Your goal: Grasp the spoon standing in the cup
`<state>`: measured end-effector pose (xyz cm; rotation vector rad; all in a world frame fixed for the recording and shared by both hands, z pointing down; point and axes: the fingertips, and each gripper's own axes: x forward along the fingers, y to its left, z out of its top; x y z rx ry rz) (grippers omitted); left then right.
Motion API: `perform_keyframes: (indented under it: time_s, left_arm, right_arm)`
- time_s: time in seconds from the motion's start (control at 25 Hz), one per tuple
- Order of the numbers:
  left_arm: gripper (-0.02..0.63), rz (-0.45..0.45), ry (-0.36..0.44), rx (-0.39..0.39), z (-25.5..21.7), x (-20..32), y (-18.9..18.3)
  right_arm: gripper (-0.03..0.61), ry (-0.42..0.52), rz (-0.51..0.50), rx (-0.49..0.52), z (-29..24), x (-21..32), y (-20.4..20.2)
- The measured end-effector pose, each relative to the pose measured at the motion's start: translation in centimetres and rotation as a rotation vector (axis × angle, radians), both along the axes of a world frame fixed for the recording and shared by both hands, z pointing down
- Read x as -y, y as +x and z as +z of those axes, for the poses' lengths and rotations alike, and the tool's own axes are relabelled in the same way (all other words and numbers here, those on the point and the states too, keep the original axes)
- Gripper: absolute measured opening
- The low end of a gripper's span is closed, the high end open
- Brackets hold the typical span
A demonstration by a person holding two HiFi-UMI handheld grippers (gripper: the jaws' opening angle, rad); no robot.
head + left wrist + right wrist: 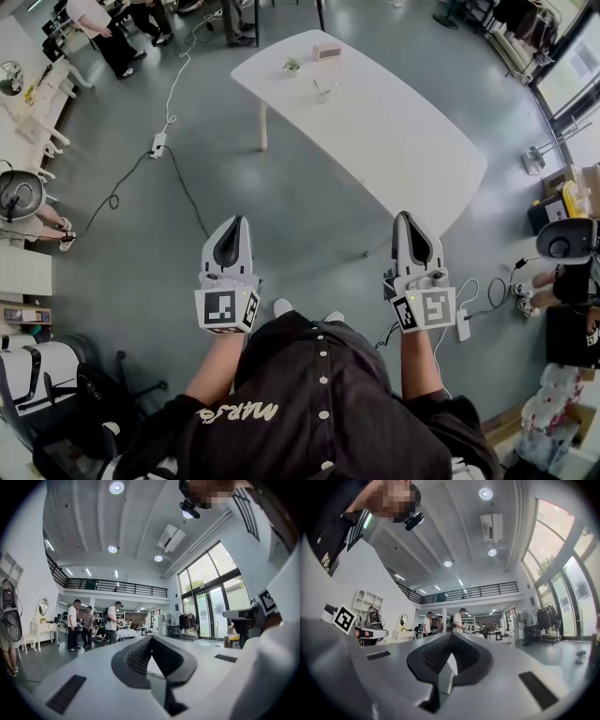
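On the white table (pixel 394 131), far ahead of me, stands a small cup (pixel 322 91) with a thin spoon in it, too small to make out in detail. My left gripper (pixel 236 221) and right gripper (pixel 405 217) are held side by side over the grey floor, close to the person's body and well short of the table. Both point forward with jaws together and nothing between them. In the left gripper view the left gripper (pixel 151 637) points across the room, and in the right gripper view the right gripper (pixel 450 634) does the same; neither view shows the cup.
A small potted plant (pixel 292 66) and a pink box (pixel 327 51) also stand on the table. A power strip (pixel 157 143) with cables lies on the floor at left. People stand at the far upper left, and equipment lines the right edge.
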<state>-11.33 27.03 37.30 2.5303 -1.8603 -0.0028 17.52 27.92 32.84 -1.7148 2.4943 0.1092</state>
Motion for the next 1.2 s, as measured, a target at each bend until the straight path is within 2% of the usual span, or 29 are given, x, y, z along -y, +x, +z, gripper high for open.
perform_keyframes:
  time_s: [0.24, 0.84, 1.2]
  left_arm:
    - [0.011, 0.002, 0.0, -0.002, 0.2, 0.2, -0.1]
    - [0.011, 0.01, -0.006, -0.008, 0.3, 1.2, -0.9]
    - [0.011, 0.029, 0.007, -0.005, 0.2, 1.6, -3.1]
  right_arm:
    - [0.03, -0.002, -0.017, 0.0, 0.3, 0.2, -0.6]
    - [0.223, -0.037, -0.045, 0.001, 0.6, 1.3, -2.1]
    - [0.23, -0.026, -0.019, 0.0, 0.6, 2.0, -4.0]
